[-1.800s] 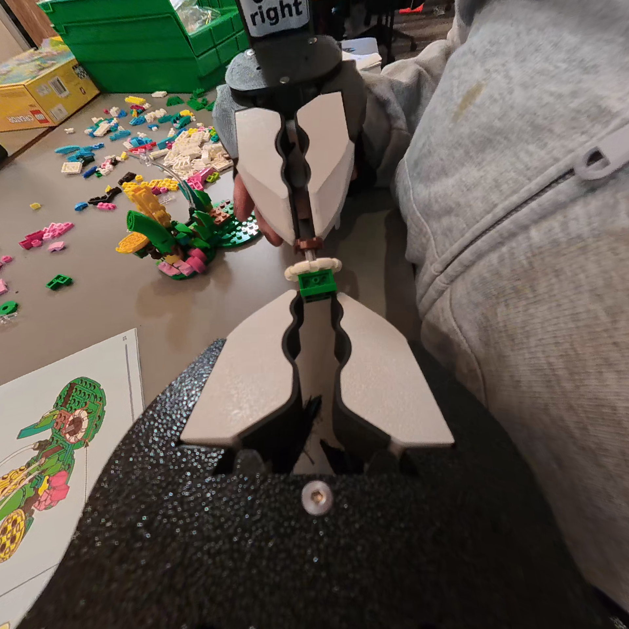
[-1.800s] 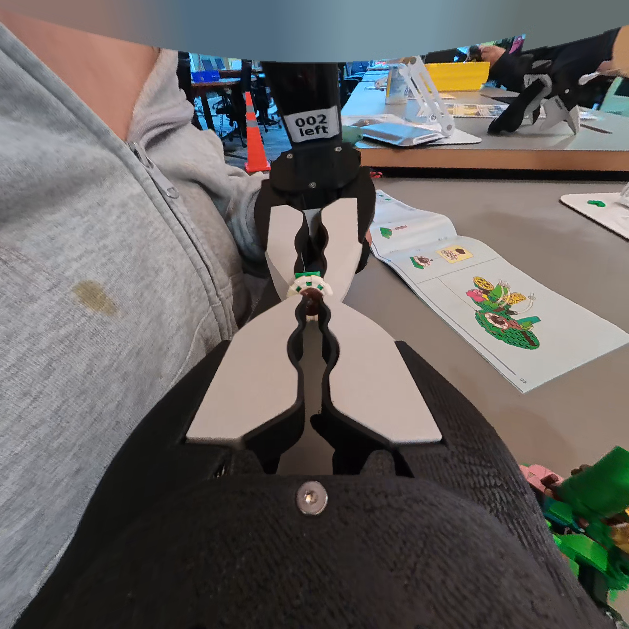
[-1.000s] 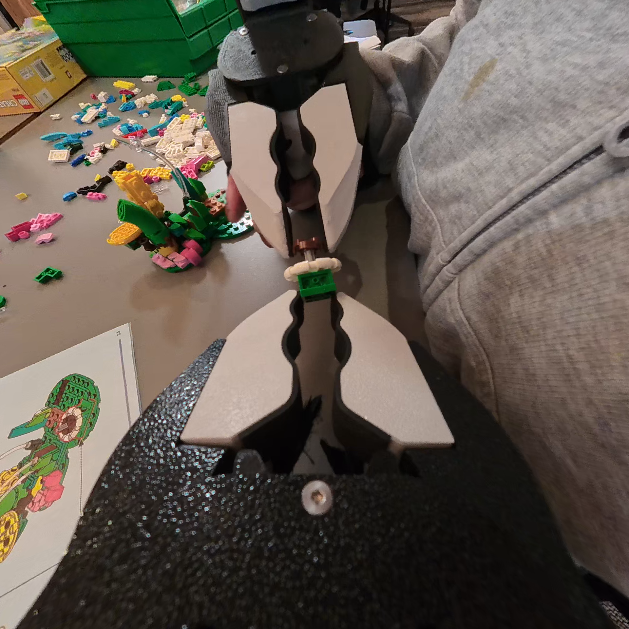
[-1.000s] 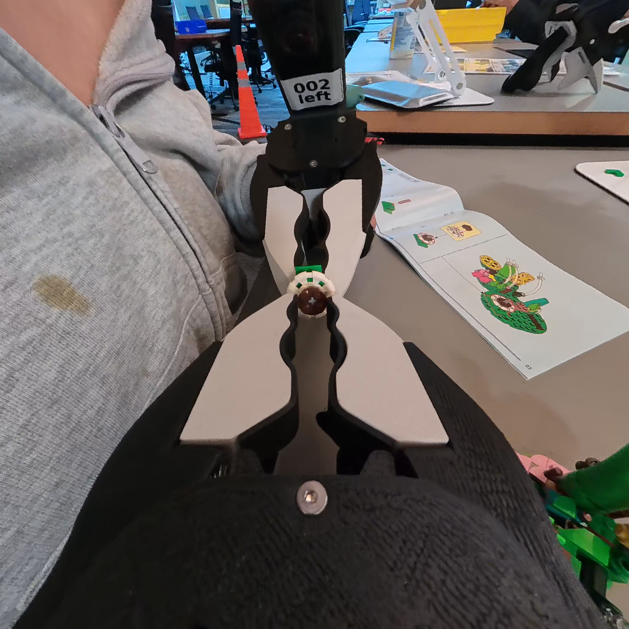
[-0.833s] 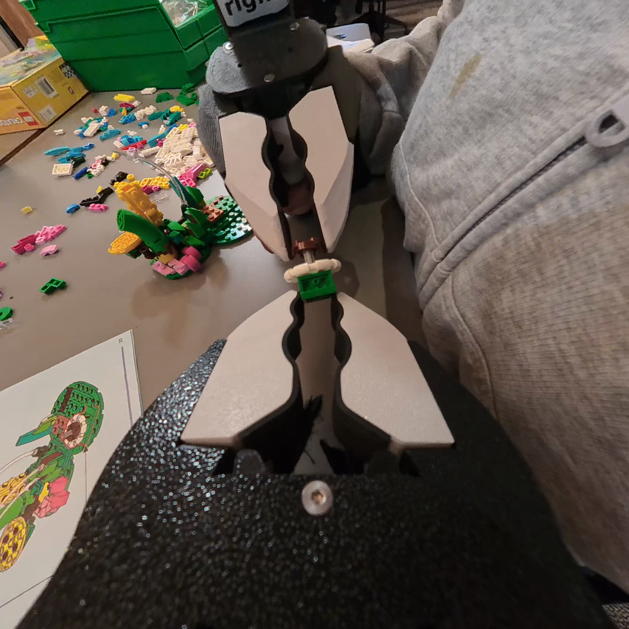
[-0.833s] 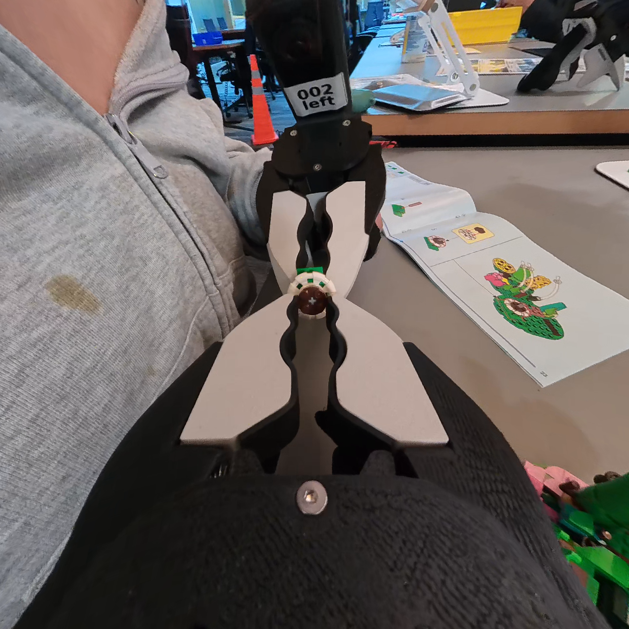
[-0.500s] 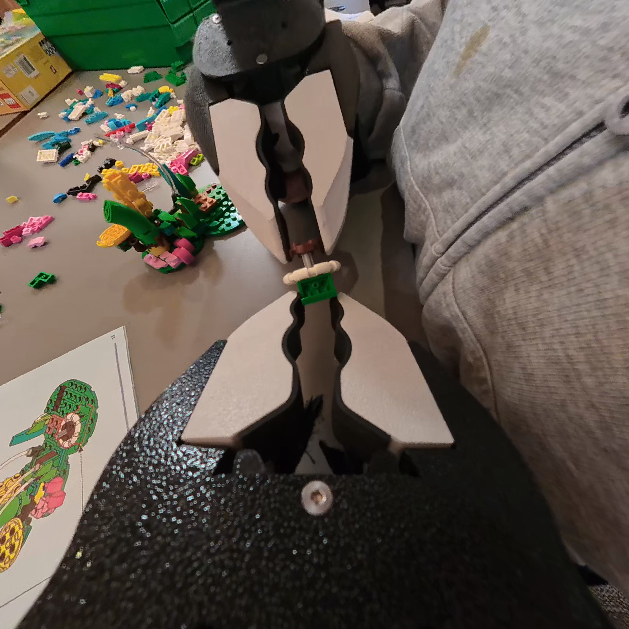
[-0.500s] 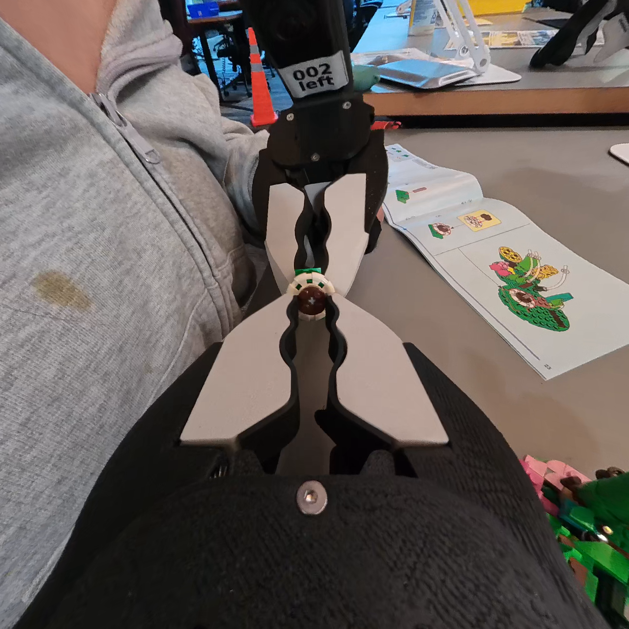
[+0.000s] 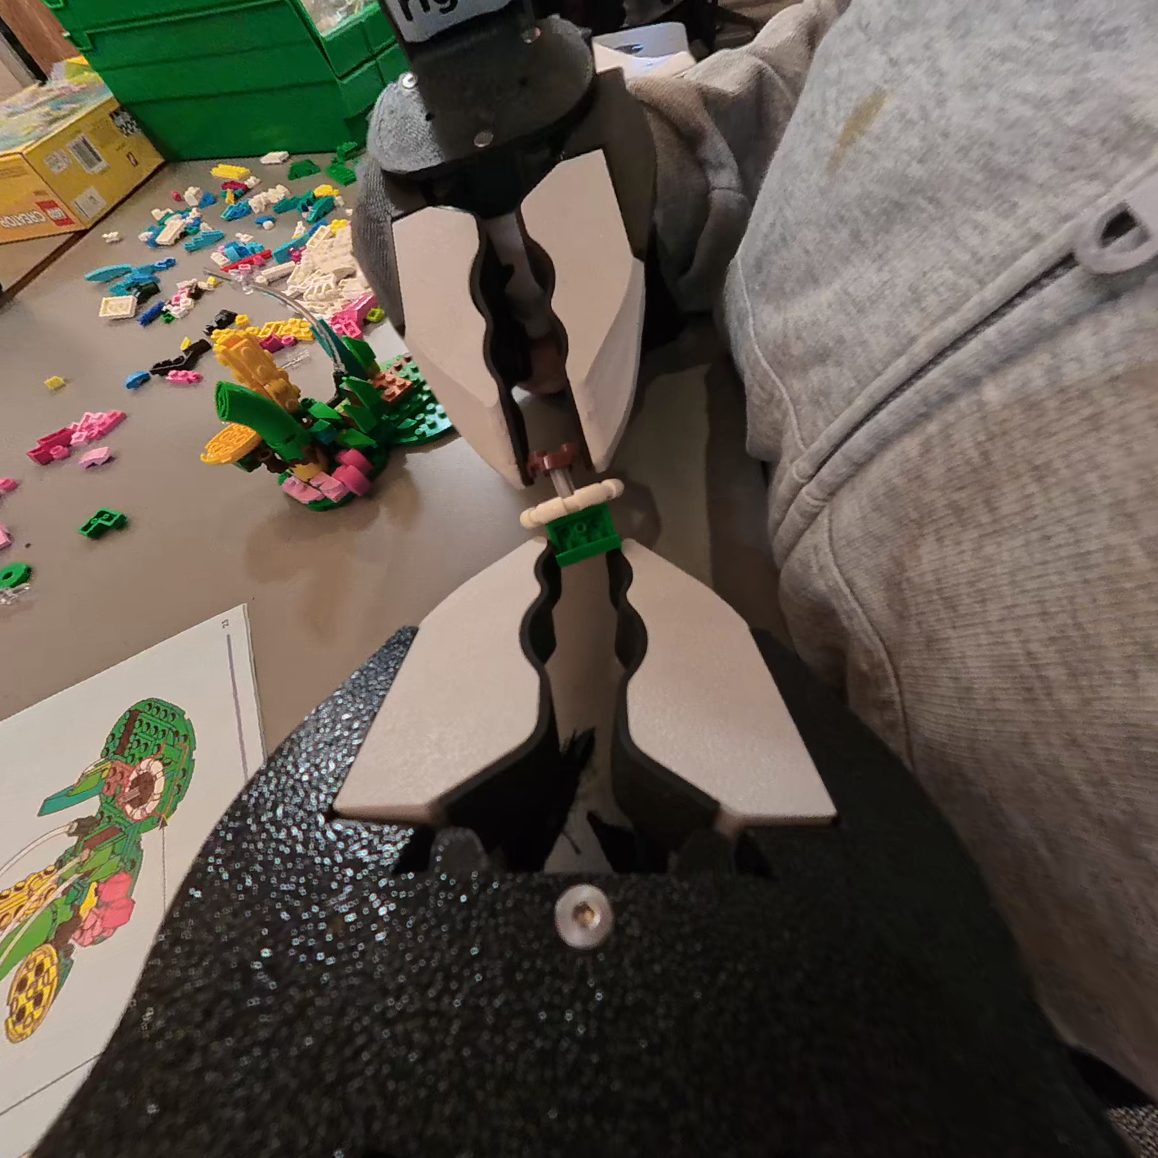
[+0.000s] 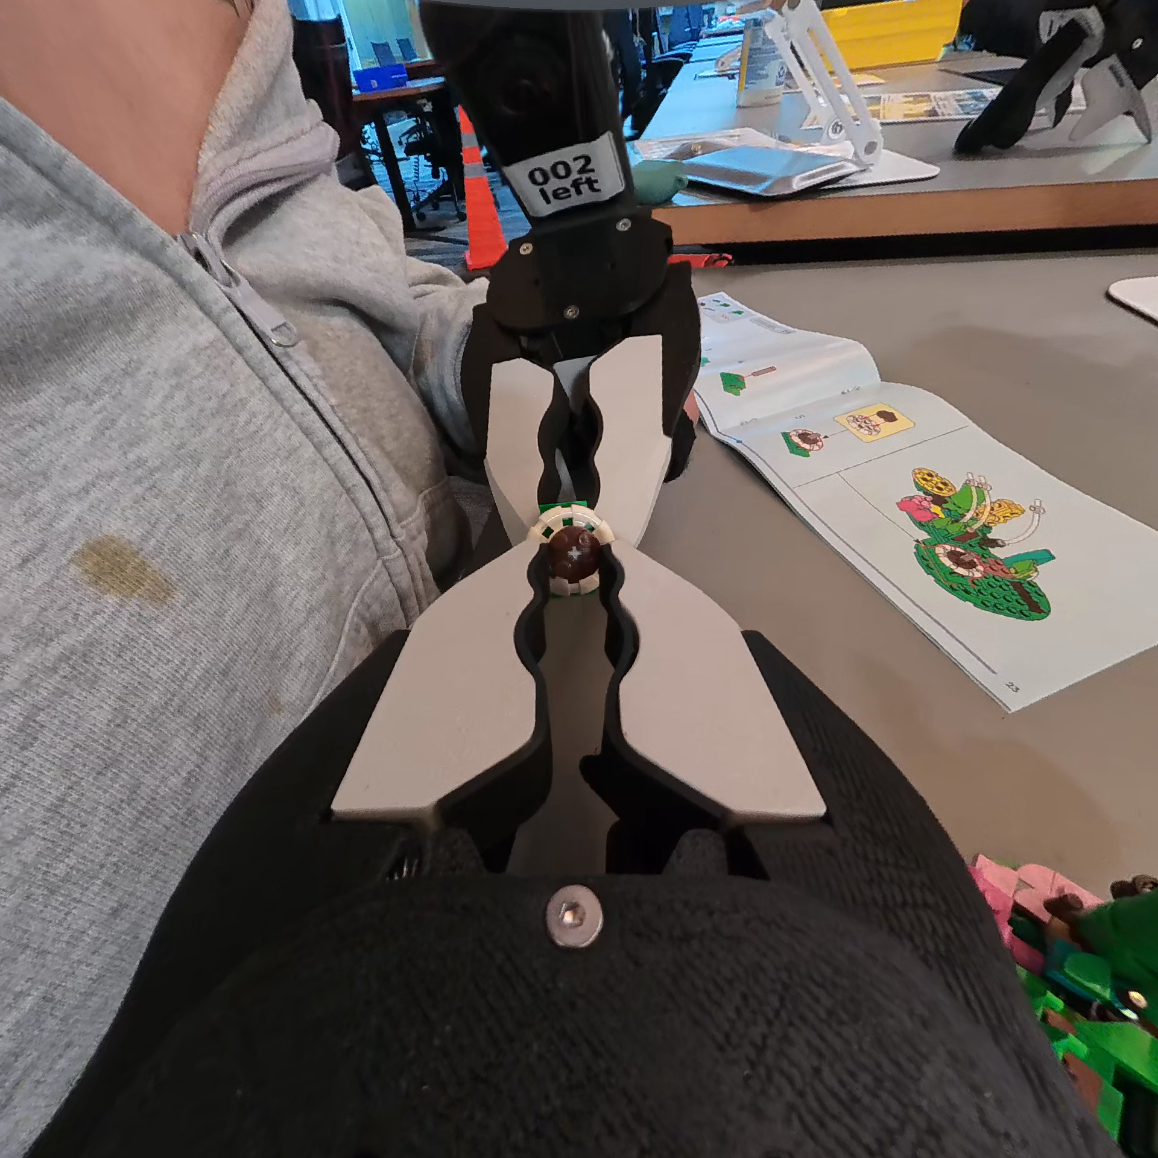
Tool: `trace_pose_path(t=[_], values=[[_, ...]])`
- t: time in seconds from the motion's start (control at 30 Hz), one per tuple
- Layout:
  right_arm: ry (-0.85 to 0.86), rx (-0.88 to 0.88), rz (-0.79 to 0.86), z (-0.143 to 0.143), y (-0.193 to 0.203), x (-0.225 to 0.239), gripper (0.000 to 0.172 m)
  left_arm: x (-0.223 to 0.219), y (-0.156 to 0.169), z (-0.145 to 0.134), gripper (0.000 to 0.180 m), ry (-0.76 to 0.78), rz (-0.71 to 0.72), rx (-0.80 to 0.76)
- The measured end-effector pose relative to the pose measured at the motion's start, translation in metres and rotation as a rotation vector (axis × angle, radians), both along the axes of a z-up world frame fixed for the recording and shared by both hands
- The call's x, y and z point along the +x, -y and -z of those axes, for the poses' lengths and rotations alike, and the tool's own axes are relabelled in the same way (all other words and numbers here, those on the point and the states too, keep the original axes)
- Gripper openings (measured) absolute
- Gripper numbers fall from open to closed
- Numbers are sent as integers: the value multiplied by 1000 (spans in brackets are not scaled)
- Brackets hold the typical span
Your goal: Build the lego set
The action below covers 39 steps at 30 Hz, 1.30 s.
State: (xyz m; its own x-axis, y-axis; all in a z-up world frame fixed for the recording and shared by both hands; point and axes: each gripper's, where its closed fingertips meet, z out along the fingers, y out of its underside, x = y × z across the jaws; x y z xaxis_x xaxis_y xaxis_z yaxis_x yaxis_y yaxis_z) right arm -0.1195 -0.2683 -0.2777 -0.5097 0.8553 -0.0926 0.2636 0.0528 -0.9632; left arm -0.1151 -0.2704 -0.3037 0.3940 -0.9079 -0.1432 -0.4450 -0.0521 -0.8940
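My left gripper (image 9: 583,548) is shut on a small green brick (image 9: 581,536) that carries a cream ring of petals (image 9: 571,501). A grey pin (image 9: 559,484) runs from the ring to a round brown piece (image 9: 554,460), and my right gripper (image 9: 556,467) is shut on that brown piece. In the right wrist view my right gripper (image 10: 571,558) grips the brown piece (image 10: 571,554) in front of the cream ring (image 10: 567,520), with the left gripper (image 10: 567,501) facing it tip to tip. Both are held above the table, close to a person's grey hooded top (image 9: 940,438).
A flower model (image 9: 313,420) on a green plate stands on the grey table (image 9: 188,564) to the left, with loose bricks (image 9: 219,250) behind it, green bins (image 9: 219,75) and a yellow box (image 9: 56,163). An open instruction booklet (image 10: 940,520) lies right of the grippers. Only a small space, under 4 cm, lies between the two pairs of fingers. The flower model (image 9: 313,420) is about 15 cm from both grippers' fingertips.
The two grippers stay tip to tip on the same small assembly. The brown piece has drawn slightly away from the cream ring, showing more grey pin. The green brick has tilted a little.
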Motion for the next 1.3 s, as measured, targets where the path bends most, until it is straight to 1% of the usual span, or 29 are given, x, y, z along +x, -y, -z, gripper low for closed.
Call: trace_pose_path(t=[0.33, 0.73, 0.9, 1.07, 1.2, 1.3], values=[[19, -15, -18, 1, 3, 1, 14, 2, 4, 1, 15, -16, 23, 11], [3, 39, -20, 2, 5, 3, 14, 3, 6, 1, 15, -24, 35, 17], [-15, 70, -53, 2, 9, 6, 14, 4, 7, 2, 15, -34, 42, 27], [-9, 82, -23, 3, 6, 4, 14, 4, 6, 2, 15, -34, 37, 23], [-26, 122, -54, 5, 10, 6, 14, 5, 8, 3, 15, -48, 59, 33], [-18, 101, -41, 4, 8, 5, 14, 5, 7, 2, 15, -40, 47, 37]])
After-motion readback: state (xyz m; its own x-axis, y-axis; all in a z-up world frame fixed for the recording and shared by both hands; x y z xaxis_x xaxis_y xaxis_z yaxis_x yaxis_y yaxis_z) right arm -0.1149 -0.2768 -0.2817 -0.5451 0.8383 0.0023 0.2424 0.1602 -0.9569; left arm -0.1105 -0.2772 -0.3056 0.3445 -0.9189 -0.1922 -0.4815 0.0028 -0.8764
